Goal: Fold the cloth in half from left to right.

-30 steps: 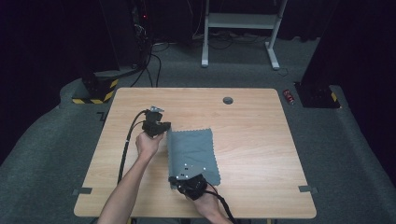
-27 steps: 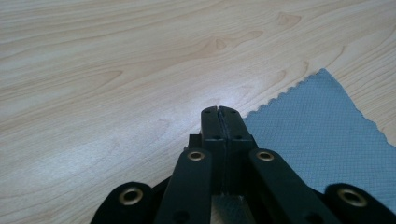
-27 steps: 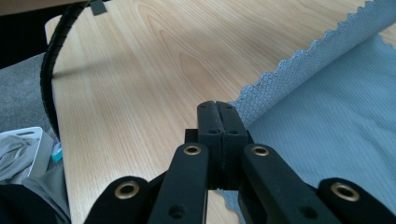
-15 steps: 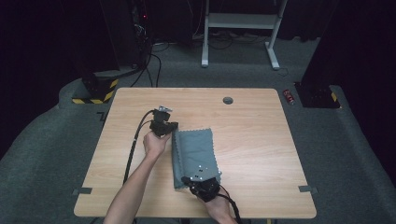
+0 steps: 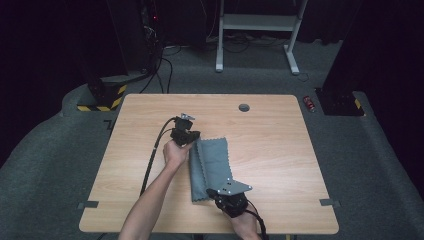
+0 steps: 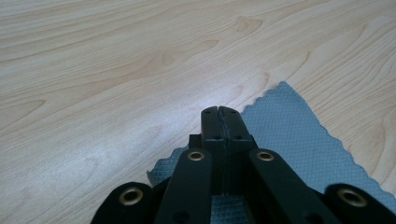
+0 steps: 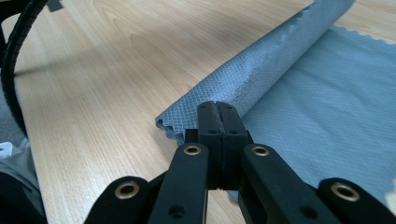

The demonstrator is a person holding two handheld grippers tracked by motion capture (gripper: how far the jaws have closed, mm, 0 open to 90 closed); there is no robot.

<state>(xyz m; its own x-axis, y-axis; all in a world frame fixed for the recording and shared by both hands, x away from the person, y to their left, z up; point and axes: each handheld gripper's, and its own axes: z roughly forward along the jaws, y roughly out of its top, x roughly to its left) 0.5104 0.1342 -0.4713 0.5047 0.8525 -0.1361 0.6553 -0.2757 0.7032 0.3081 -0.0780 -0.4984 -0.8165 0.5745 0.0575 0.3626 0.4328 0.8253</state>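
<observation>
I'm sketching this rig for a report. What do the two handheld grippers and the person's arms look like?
Both grippers are black. The left gripper trails a thick black cable. The right gripper carries a grey three-cornered plate and a black cable too. Up close, the jaws are flat black bars on linkage arms with brass-ringed holes. The forearms are bare, without sleeves.

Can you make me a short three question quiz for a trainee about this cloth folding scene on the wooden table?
1. True or false: the grey cloth lies fully flat and unfolded on the table.
2. Which gripper is at the cloth's far end in the high view: A) left gripper B) right gripper?
3. How do the jaws of both grippers stand?

Key:
1. False: its left edge is turned over the rest in a long fold.
2. A; the right gripper is at the near end.
3. Shut in both gripper views, each pinching the folded edge of the cloth.
</observation>
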